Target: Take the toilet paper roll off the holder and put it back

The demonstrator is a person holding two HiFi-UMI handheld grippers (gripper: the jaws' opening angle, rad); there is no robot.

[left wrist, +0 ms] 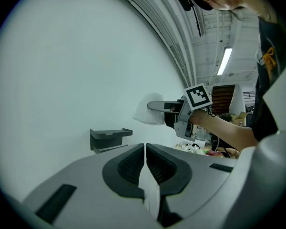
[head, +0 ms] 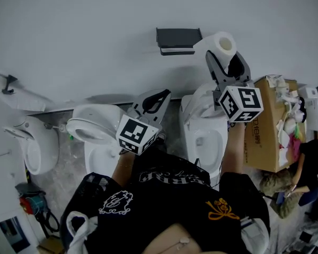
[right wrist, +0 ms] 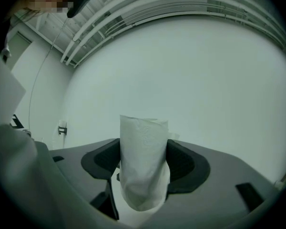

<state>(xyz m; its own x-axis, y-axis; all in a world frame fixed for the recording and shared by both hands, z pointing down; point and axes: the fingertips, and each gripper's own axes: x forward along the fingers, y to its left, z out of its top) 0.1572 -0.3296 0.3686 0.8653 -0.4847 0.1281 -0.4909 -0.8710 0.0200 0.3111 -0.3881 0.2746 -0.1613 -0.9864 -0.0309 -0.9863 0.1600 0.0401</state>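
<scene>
A white toilet paper roll is off the wall, up and to the right of the dark holder. My right gripper is shut on the roll, its pads pressing both sides. In the right gripper view the roll stands upright between the jaws of the right gripper, facing the bare wall. My left gripper hangs lower, left of and below the holder, shut and holding nothing. The left gripper view shows the left gripper with pads together, the holder ahead on the wall and the roll in the right gripper.
Two white toilets stand against the wall below the holder. A cardboard box filled with stuff is at the right, with a seated person beside it. A urinal and a wall bracket are at the left.
</scene>
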